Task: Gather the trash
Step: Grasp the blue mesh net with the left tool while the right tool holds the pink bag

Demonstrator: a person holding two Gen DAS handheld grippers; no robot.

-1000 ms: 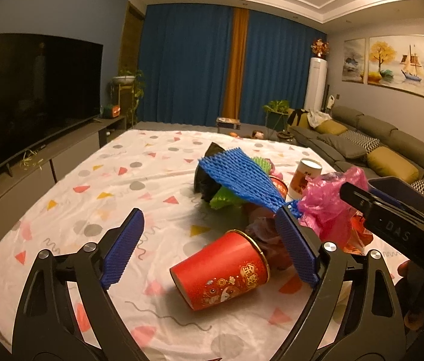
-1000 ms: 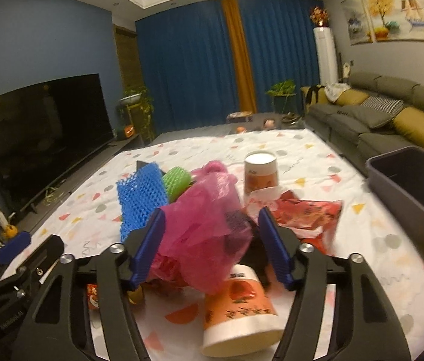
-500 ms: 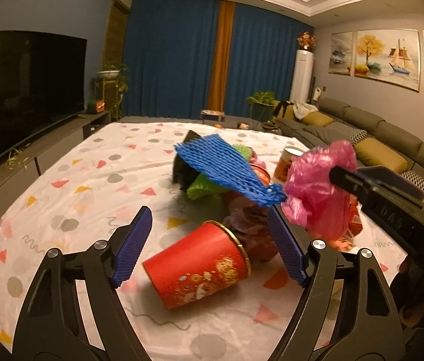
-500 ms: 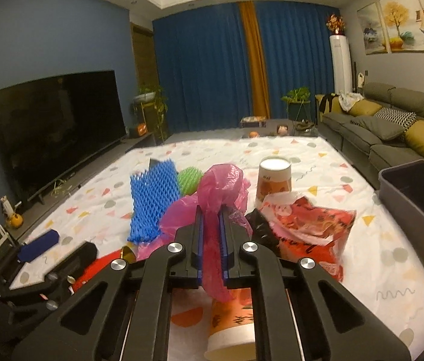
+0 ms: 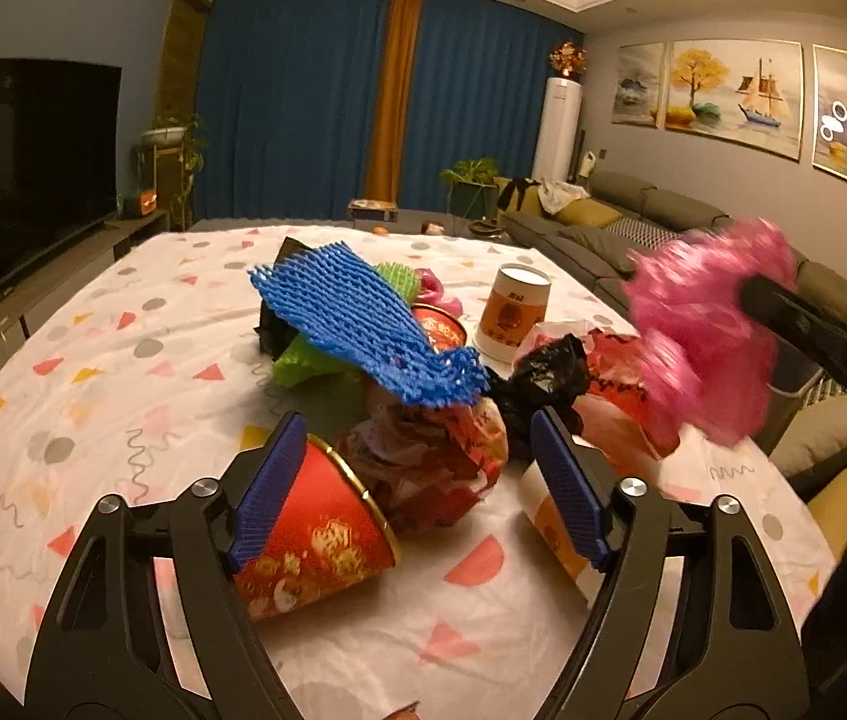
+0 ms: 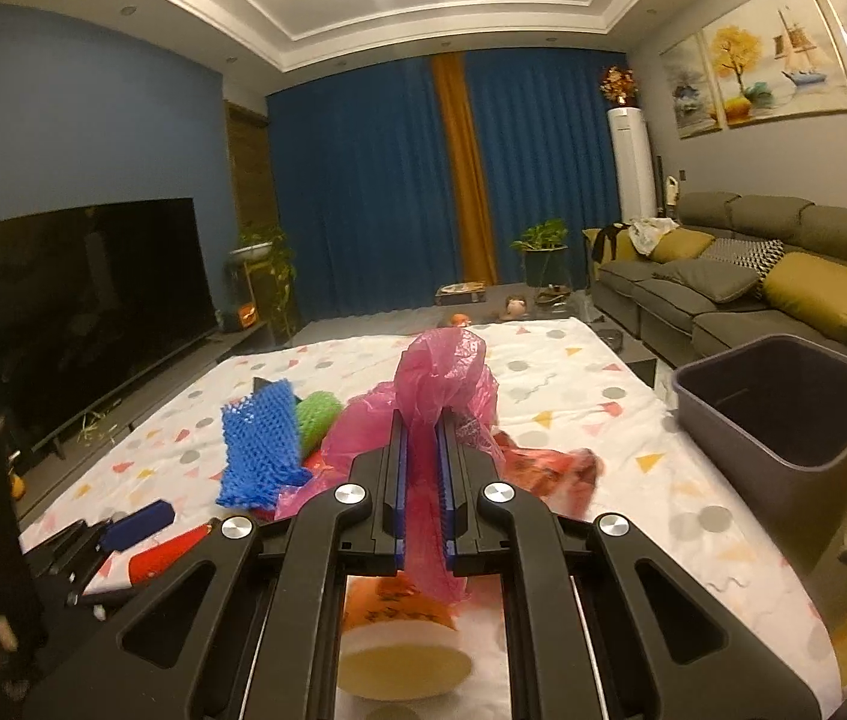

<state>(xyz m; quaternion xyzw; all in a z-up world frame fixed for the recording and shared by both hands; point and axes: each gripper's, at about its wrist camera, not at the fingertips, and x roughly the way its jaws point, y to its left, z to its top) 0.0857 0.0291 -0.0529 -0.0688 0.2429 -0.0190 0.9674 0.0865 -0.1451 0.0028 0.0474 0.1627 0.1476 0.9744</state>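
A trash pile lies on the patterned white tablecloth (image 5: pixel 123 360). It holds a blue foam net (image 5: pixel 357 324), a crumpled red wrapper (image 5: pixel 429 468), a black bag (image 5: pixel 543 378) and an upright paper cup (image 5: pixel 513 312). A red paper cup (image 5: pixel 315 534) lies on its side between the jaws of my left gripper (image 5: pixel 417 420). Those jaws are closing; the left pad is against the cup and the right pad stands clear of it. My right gripper (image 6: pixel 421 426) is shut on a pink plastic bag (image 6: pixel 441 372), held above the pile and blurred in the left wrist view (image 5: pixel 705 324).
A grey bin (image 6: pixel 783 414) stands off the table's right edge, in front of a sofa (image 6: pixel 753 276). An orange-and-white cup (image 6: pixel 399 624) lies on its side under my right gripper. A TV (image 6: pixel 93 300) on a low cabinet is on the left.
My right gripper closed on the pink bag and raised it off the pile. My left gripper moved forward around the red cup, and its jaws narrowed.
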